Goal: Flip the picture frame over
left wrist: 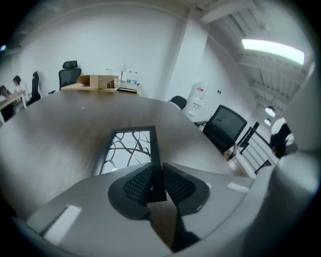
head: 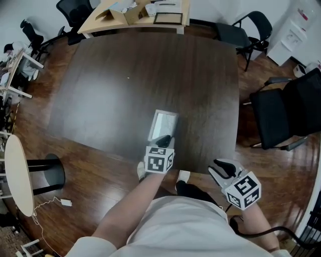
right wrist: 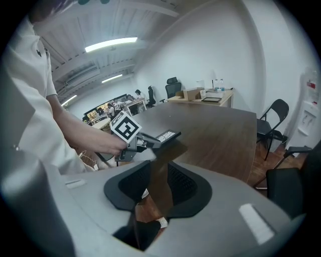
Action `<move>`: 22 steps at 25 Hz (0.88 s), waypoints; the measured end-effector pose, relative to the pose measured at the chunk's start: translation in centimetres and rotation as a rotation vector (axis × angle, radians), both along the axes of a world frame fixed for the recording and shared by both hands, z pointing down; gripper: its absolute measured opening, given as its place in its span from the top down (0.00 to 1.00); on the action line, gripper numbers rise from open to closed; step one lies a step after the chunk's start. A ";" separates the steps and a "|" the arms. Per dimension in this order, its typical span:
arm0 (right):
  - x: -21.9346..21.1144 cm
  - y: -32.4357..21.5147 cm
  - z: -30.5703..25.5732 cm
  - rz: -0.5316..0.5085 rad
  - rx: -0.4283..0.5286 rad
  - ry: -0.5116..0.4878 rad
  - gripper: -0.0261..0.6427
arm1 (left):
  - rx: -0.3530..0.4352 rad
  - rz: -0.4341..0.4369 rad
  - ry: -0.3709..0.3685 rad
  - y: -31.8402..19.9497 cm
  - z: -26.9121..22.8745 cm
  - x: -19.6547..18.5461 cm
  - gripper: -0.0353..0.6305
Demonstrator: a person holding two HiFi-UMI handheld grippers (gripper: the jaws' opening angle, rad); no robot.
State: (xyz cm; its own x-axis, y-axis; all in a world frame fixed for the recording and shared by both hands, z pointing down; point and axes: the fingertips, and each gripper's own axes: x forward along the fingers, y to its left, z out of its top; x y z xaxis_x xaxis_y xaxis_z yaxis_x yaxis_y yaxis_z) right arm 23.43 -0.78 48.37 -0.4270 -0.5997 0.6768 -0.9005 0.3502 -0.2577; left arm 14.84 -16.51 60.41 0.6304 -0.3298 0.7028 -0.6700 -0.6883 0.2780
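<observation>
The picture frame [head: 163,124] has a dark rim and a pale picture of black branches, facing up near the front edge of the dark table [head: 125,75]. My left gripper [head: 164,141] is shut on the frame's near end. In the left gripper view both pads [left wrist: 138,183] press on the dark rail of the frame [left wrist: 128,148]. The right gripper view shows the frame [right wrist: 165,136] raised off the tabletop, with a shadow below it. My right gripper [head: 220,168] hangs off the table's front right corner, and its jaws [right wrist: 159,186] stand apart with nothing between them.
A black chair [head: 286,108] stands right of the table and another [head: 251,30] at the far right corner. A light wooden desk [head: 140,12] with boxes and a second dark frame sits beyond the far edge. A round white side table [head: 17,173] is at the left.
</observation>
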 end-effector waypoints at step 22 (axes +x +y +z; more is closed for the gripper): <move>-8.1 -4.6 -2.2 0.103 -0.052 0.097 0.79 | -0.998 0.025 1.153 -3.2 -5.3 -2.0 0.85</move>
